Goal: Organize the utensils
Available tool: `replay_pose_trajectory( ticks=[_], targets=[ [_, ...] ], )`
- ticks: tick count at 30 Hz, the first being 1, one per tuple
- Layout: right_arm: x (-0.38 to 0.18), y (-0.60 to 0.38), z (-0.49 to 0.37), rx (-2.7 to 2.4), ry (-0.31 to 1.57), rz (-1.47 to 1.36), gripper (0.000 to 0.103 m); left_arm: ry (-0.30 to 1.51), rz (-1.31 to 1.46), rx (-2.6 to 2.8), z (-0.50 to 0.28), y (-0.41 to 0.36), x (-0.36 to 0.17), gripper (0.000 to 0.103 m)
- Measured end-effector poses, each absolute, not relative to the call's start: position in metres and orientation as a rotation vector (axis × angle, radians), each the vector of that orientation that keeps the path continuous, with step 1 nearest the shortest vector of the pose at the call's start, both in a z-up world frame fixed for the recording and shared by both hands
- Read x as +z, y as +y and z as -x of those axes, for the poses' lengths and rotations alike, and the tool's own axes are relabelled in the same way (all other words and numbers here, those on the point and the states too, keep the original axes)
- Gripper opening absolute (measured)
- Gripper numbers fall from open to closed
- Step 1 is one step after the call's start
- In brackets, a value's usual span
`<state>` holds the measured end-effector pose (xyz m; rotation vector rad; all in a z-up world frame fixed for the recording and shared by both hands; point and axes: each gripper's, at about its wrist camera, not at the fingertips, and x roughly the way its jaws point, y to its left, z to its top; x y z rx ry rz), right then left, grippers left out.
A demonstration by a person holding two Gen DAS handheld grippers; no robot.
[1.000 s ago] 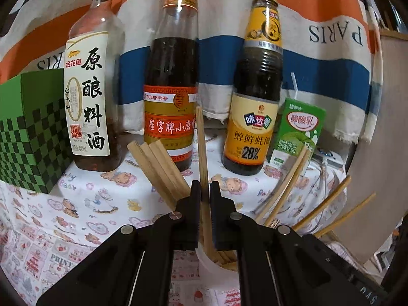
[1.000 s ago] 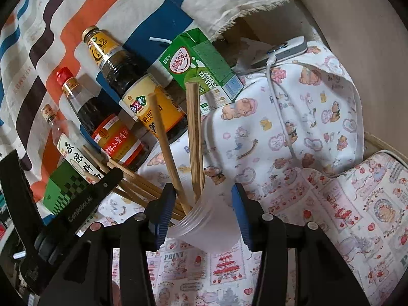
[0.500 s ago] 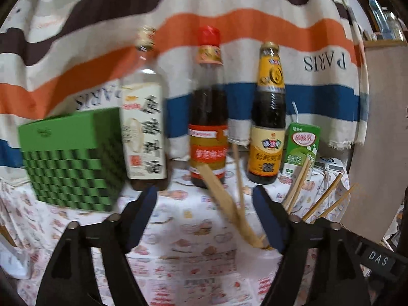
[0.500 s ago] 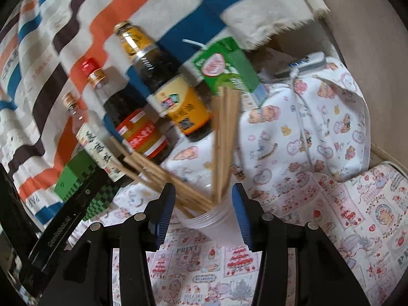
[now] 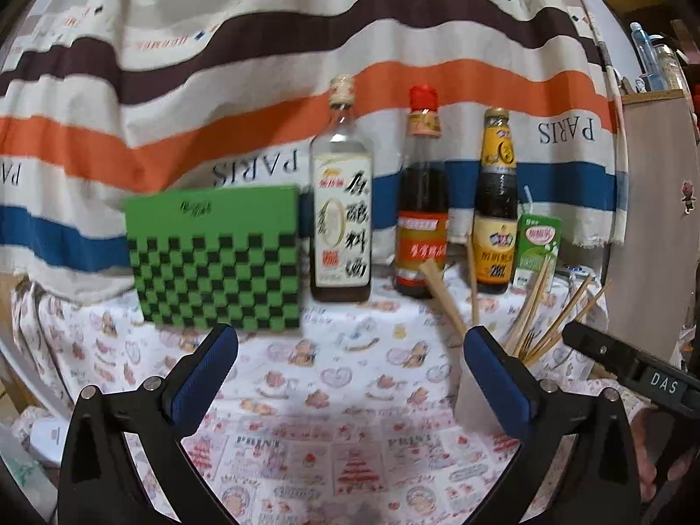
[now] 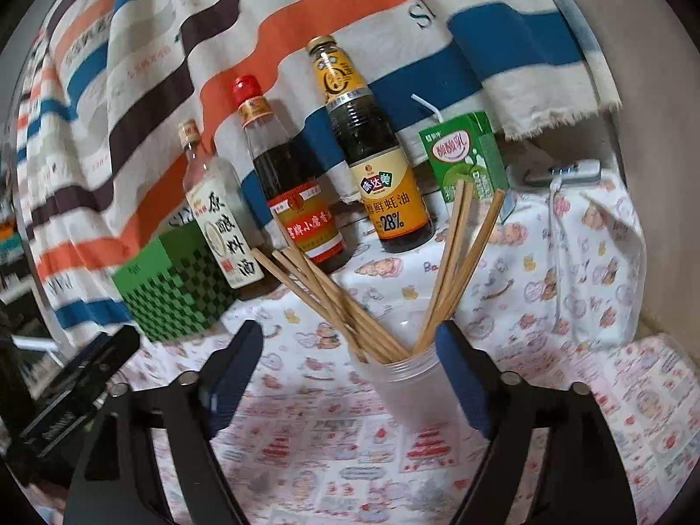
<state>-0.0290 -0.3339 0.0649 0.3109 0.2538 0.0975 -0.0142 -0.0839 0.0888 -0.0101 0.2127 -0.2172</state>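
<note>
Both grippers have backed off and opened since a second ago: left gripper (image 5: 350, 372) let go of its chopstick, right gripper (image 6: 350, 363) released the plastic cup (image 6: 409, 389), jaws spread wide, empty. Chopsticks (image 6: 345, 306) all stand in the cup, fanned into two bunches, cup on the printed tablecloth (image 6: 306, 428) before the sauce bottles (image 6: 380, 162). Looks like loading is finished; next likely a check for stray utensils, none visible.

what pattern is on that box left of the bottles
Green-and-black checkerboard under a plain green band on the box; clearest in the left wrist view.
</note>
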Motion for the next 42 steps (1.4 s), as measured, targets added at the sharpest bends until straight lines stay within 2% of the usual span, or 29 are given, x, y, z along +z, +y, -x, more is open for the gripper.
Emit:
replay_pose_trajectory(
  ticks=[5,8,16,42],
  targets=[
    [0.058,-0.324,0.025,0.089,0.251,-0.224,0.093,0.231,0.021,-0.186,0.009,-0.070,0.070,0.102],
    [0.051,-0.316,0.020,0.073,0.262,-0.172,0.102,0.226,0.013,-0.159,0.007,-0.065,0.056,0.102],
    [0.035,-0.306,0.015,0.019,0.274,-0.103,0.103,0.286,0.030,-0.117,-0.008,-0.053,0.033,0.102],
    [0.022,-0.285,0.013,-0.034,0.279,0.031,0.103,0.314,0.008,-0.077,-0.014,-0.059,0.022,0.102]
  ],
)
